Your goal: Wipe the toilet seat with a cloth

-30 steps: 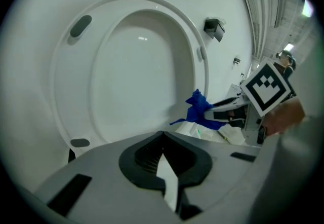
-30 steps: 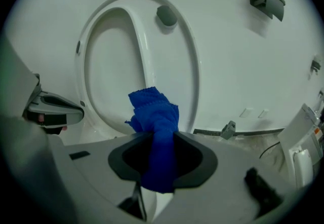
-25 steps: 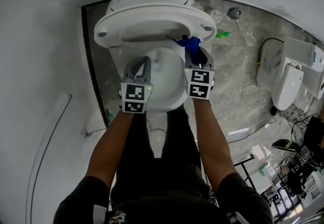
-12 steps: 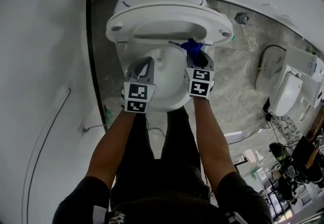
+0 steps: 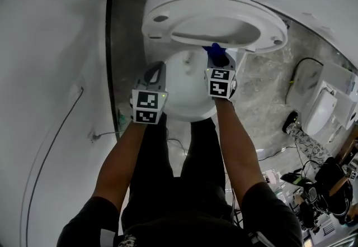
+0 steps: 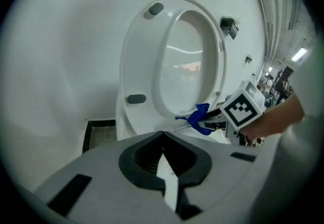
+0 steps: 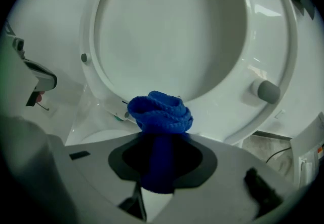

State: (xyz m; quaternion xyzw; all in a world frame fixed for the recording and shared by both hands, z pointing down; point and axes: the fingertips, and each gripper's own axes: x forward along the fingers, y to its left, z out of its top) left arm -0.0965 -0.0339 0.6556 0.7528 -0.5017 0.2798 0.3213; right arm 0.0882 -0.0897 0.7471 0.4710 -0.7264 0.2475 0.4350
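Two grippers are up at the toilet seat (image 5: 154, 28), which stands tipped up off the bowl (image 5: 184, 86), its underside and rubber bumpers facing the person. The right gripper (image 5: 216, 57) has its jaws clamped on a bunched blue cloth (image 7: 161, 111). The wad sits at the seat's lower rim, on its right-hand side. From where I stand it looks pressed against the rim, though I can't be sure it touches. The left gripper (image 5: 157, 70) hangs below the seat's left side, over the bowl. Its jaws are closed together with nothing between them.

By my reckoning the job is barely begun, or at most in its first stroke. The cloth is gripped and brought to the seat, but I see no damp streak or mark on the white plastic to show which parts are covered. The whole ring of the underside appears left to wipe. The top face, turned away from the person, is also left if it is to be done.
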